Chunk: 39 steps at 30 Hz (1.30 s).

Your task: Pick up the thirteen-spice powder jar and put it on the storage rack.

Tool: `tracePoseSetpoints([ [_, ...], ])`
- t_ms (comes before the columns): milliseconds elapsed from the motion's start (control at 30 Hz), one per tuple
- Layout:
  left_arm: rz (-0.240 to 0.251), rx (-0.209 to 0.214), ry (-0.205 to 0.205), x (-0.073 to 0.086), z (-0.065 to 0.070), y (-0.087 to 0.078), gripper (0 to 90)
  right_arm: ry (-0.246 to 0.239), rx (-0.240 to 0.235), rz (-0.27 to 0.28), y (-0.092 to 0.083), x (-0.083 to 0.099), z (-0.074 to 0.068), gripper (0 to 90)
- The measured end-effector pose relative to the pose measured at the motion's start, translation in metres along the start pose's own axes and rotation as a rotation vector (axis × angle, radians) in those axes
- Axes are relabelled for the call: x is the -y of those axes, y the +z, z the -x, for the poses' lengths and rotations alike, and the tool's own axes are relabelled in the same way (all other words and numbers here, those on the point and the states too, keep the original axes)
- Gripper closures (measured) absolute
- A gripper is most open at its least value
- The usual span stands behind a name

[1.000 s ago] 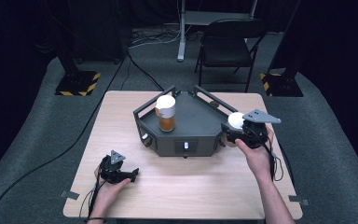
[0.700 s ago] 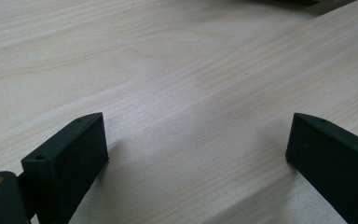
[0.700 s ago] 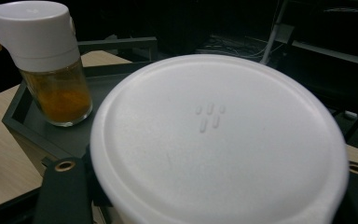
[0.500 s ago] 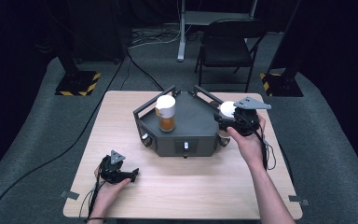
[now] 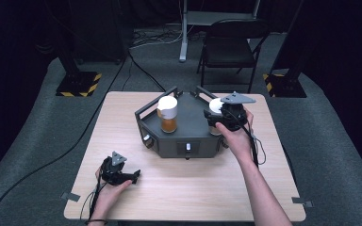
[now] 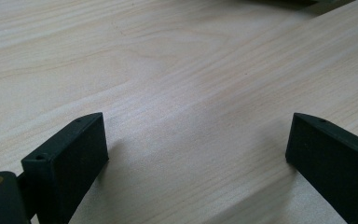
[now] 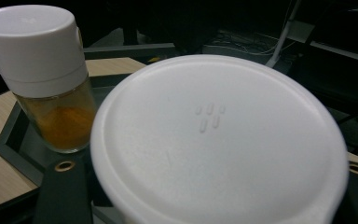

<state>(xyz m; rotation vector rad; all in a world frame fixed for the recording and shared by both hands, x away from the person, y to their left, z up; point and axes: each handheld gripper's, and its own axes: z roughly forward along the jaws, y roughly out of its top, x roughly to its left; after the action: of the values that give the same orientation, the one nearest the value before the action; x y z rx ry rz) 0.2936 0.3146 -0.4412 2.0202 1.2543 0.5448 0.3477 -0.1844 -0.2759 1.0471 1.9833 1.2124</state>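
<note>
As seen, white-capped jar point(image 7: 219, 140) (clamped) fills right hand-held gripper point(image 5: 218, 117).

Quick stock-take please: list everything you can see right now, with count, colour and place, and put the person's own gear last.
Table: 1, light wood, centre of the room.
Tray: 1, dark grey, angular, on the table's far half.
Bottle: 1, white cap, amber contents, standing on the tray's left part.
Second bottle: 1, white cap, in the right gripper above the tray's right part.
Chair: 1, black, behind the table.
Stand bases: 2, black with yellow stripes, on the floor left and right.
Left gripper: black, open, resting on the table's near left.
Right gripper: black, shut on the second bottle.
</note>
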Motion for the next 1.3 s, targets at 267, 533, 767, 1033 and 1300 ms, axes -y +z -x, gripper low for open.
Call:
tracePoseSetpoints([
  [267,0.0,0.0,0.0,0.0,0.0,0.0,5.0,-0.002,-0.01,-0.01,0.016,-0.004,-0.006,29.6],
  [533,-0.002,0.002,0.004,0.0,-0.001,0.0,5.0,0.006,-0.015,-0.016,0.024,-0.002,-0.007,29.5],
  [767,-0.002,0.003,0.005,0.0,-0.001,0.0,5.1,0.035,-0.025,-0.017,0.029,0.002,-0.001,29.5],
  [1033,-0.002,0.003,0.005,0.0,-0.001,0.0,5.1,0.062,-0.039,0.0,0.028,0.005,0.007,27.3],
  [1300,-0.002,0.003,0.005,0.0,0.0,0.0,5.1,0.08,-0.04,0.021,0.013,0.002,0.014,17.5],
])
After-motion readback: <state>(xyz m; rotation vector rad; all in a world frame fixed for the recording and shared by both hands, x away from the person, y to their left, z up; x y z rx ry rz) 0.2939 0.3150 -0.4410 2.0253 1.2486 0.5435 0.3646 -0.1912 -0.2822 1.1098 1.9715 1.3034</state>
